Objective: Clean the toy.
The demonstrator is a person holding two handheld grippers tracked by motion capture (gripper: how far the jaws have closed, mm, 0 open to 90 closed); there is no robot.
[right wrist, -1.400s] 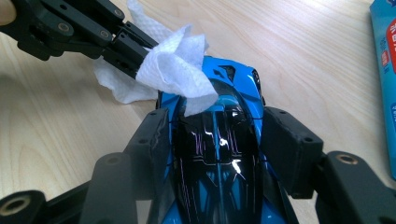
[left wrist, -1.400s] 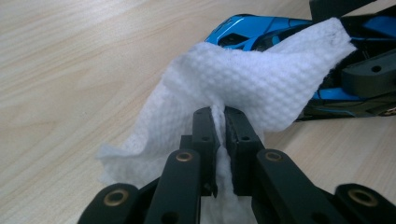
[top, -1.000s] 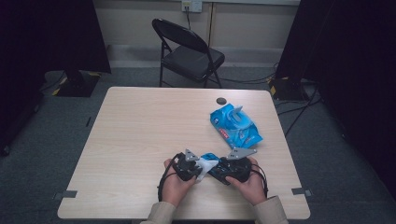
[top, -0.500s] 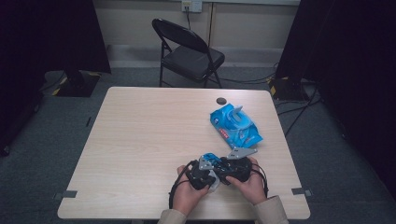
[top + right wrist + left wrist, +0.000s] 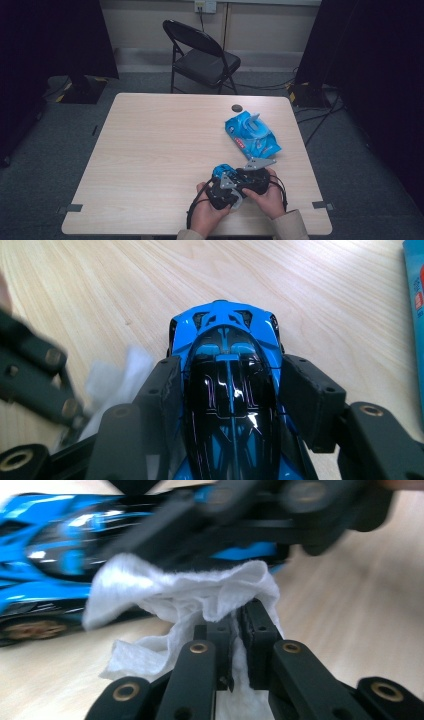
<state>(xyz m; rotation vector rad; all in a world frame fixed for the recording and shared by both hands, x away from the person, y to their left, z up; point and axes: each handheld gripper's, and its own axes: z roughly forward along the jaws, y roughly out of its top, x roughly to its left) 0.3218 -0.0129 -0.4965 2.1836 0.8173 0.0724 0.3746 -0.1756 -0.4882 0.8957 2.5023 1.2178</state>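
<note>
**Currently: toy car clamped, wipe pinched beside it**

I see both grippers close together at the near edge of the table [image 5: 150,150], right of centre, held in the person's hands.

R gripper [image 5: 227,390]: jaws pressed against both flanks of a blue and black toy car [image 5: 227,375]. The car sits lengthwise between the pads, nose pointing away from the camera, over the light wood. In the high view the car [image 5: 221,171] shows as a small blue patch just ahead of the two grippers.

L gripper [image 5: 240,630]: jaws brought together on a crumpled white wipe [image 5: 185,587], pinching its lower folds. The free upper part of the wipe lies against the car's side [image 5: 45,565], under the R gripper's black linkage. From the R gripper view the wipe [image 5: 120,372] appears blurred just left of the car, w/ part of the L gripper beside it.

Also on table: blue wipes pack [image 5: 251,135], well apart from the car, toward the far right; a small dark round item [image 5: 236,107] near it. A folding chair [image 5: 200,55] stands beyond the table.
</note>
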